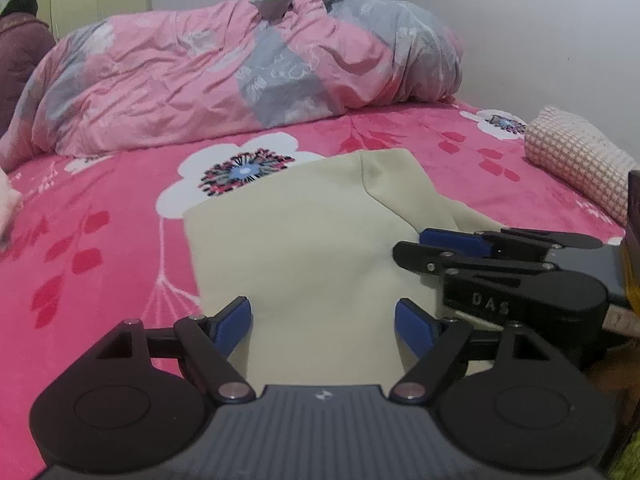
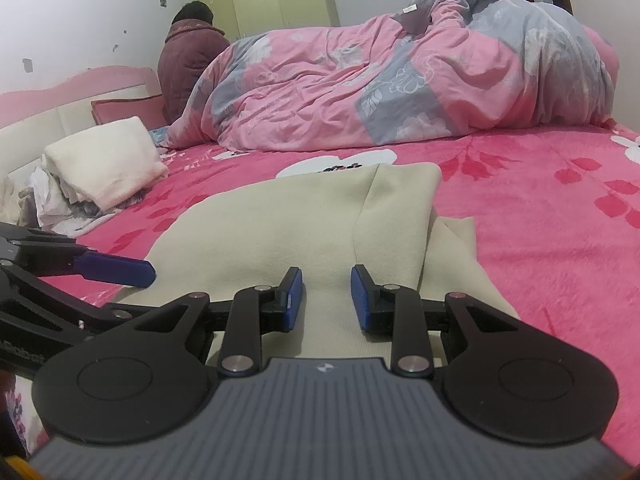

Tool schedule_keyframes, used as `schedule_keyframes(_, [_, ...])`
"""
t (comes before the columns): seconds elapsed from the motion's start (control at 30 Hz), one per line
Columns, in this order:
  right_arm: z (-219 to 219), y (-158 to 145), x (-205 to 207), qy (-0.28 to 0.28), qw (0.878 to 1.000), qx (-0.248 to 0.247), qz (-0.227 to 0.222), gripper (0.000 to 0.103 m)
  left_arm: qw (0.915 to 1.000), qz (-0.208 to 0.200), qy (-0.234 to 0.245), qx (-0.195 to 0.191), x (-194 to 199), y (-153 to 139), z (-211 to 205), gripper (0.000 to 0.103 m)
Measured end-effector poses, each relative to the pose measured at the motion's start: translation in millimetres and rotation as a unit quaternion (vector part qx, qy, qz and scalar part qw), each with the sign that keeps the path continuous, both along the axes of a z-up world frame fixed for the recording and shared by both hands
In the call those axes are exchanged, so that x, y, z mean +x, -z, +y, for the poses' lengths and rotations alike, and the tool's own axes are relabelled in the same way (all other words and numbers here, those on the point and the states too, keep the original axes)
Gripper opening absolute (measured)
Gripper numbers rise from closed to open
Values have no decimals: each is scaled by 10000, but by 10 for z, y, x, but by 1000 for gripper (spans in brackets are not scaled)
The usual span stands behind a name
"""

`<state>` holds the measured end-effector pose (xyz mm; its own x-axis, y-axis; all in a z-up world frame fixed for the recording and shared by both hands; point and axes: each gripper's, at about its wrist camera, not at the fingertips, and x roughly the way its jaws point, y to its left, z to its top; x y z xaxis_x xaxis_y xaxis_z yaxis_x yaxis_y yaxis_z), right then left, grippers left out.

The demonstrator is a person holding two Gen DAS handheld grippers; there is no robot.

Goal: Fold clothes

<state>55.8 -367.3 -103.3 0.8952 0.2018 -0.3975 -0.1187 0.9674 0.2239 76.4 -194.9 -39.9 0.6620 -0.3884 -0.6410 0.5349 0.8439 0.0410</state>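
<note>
Down low, the left gripper (image 1: 323, 322) hangs with its blue pads spread wide over the near edge of the cream garment (image 1: 304, 236), gripping nothing. Just beside it, the right gripper (image 2: 327, 298) is likewise parted and empty above the same cloth. That garment lies flat on the pink flowered bed (image 2: 540, 240), with a rumpled pink-and-grey quilt (image 2: 400, 80) heaped beyond.

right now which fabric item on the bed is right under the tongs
The beige garment, spread flat beneath both open tongs; the pink duvet and white folded towel lie farther off.
</note>
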Motion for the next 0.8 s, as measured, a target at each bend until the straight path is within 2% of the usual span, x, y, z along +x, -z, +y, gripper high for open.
schedule_keyframes(0.07, [-6,1,2,-3,10000,26,4,26,9998,-102,-149,-55,-21,-17,108,91])
schedule_keyframes(0.1, [-12,0,3,-3,10000,44,10,26,9996,-153,-224,-83,-31,-25,161,91])
schedule_keyframes(0.2, [-35,-49,9,-21,9998,142,122,27,9987,18,-358,-365,37,-23,393,93])
schedule_keyframes(0.27, [-101,-138,13,-75,9990,365,262,33,9972,291,-349,-588,115,9,538,94])
schedule_keyframes(0.3, [-173,-197,-12,-103,9979,584,250,41,9955,476,-349,-747,164,37,611,94])
schedule_keyframes(0.33, [-272,-260,-67,-30,9974,711,134,58,9931,660,-349,-906,214,65,683,94])
schedule_keyframes(0.43, [-611,-424,-225,209,9937,1095,-133,81,9817,1215,-207,-1450,353,174,838,94])
schedule_keyframes(0.53, [-1052,-361,-222,240,9819,1835,402,84,9768,1406,36,-1616,400,259,825,94])
schedule_keyframes(0.63, [-1373,-169,-124,183,9609,2485,1204,85,9707,1594,278,-1779,446,344,812,94])
schedule_keyframes(0.7, [-1476,-37,-53,135,9473,2779,1588,85,9659,1718,440,-1886,477,400,803,94])
schedule_keyframes(0.8, [-1497,99,67,-299,9336,3050,1854,87,9633,1761,612,-1928,530,428,750,97])
